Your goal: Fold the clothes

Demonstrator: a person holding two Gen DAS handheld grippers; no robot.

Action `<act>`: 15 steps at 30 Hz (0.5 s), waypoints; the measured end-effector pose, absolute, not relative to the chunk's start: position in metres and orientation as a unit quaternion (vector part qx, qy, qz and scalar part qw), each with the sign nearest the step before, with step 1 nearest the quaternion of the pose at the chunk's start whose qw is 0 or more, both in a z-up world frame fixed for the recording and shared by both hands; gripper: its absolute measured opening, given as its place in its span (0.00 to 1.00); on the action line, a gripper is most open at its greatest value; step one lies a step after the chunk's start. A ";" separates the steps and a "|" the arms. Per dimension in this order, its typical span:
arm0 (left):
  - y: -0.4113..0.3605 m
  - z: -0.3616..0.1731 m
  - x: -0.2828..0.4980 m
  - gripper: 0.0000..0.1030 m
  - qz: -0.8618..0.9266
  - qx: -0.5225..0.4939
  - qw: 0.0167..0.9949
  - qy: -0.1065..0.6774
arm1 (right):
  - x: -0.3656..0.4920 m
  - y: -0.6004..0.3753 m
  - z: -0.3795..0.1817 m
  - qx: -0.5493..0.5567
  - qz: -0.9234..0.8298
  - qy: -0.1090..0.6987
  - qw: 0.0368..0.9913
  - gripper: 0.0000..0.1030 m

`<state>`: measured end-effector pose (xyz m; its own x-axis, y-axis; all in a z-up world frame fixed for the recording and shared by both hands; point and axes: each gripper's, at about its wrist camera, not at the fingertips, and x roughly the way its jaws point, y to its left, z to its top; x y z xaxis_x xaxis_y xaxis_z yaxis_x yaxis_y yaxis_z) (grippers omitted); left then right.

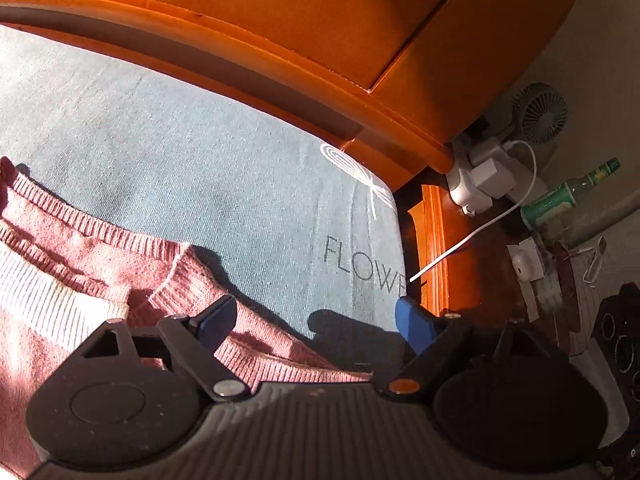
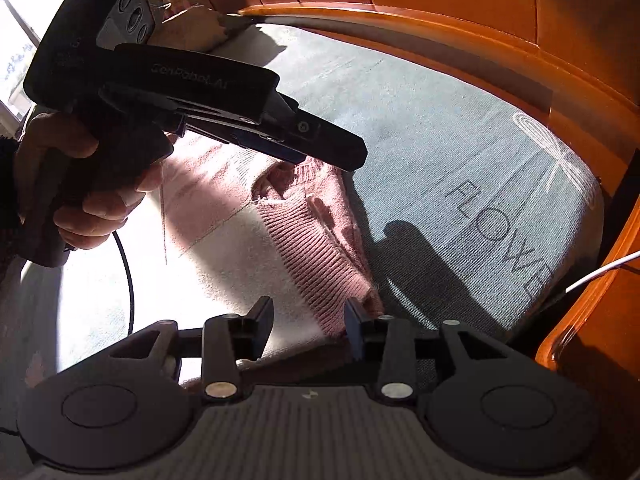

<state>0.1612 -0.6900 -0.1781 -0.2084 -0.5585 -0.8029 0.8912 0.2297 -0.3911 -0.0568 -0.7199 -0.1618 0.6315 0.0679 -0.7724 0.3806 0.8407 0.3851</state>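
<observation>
Pink knit sweater on the grey-blue bed cover, both grippers over it

Left wrist view: left gripper (image 1: pixel 316 320) jaws wide, empty, above the sweater (image 1: pixel 80 264) and its ribbed hem; a fan (image 1: pixel 540 114) stands beside the bed. Right wrist view: right gripper (image 2: pixel 308 320) jaws fairly wide, empty, at a ribbed cuff; only here the holding hand (image 2: pixel 80 184) shows. Soft, light, floppy knit, probably best pinched at ribbed edges

Orange wooden headboard (image 1: pixel 304 28) ran behind my grey-blue mattress (image 1: pixel 180 152) (hard sunlight), window (image 2: pixel 16 20) sat far left.
</observation>
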 end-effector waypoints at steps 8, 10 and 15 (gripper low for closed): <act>-0.702 -0.189 0.159 0.85 -0.584 0.170 0.631 0.482 | -0.049 -0.701 -0.176 0.227 -0.079 0.430 0.870 0.43; -0.706 -0.192 0.158 0.85 -0.580 0.171 0.637 0.478 | -0.049 -0.699 -0.175 0.222 -0.081 0.430 0.872 0.46; -0.688 -0.169 0.156 0.85 -0.581 0.168 0.649 0.461 | -0.047 -0.698 -0.157 0.216 -0.078 0.414 0.881 0.46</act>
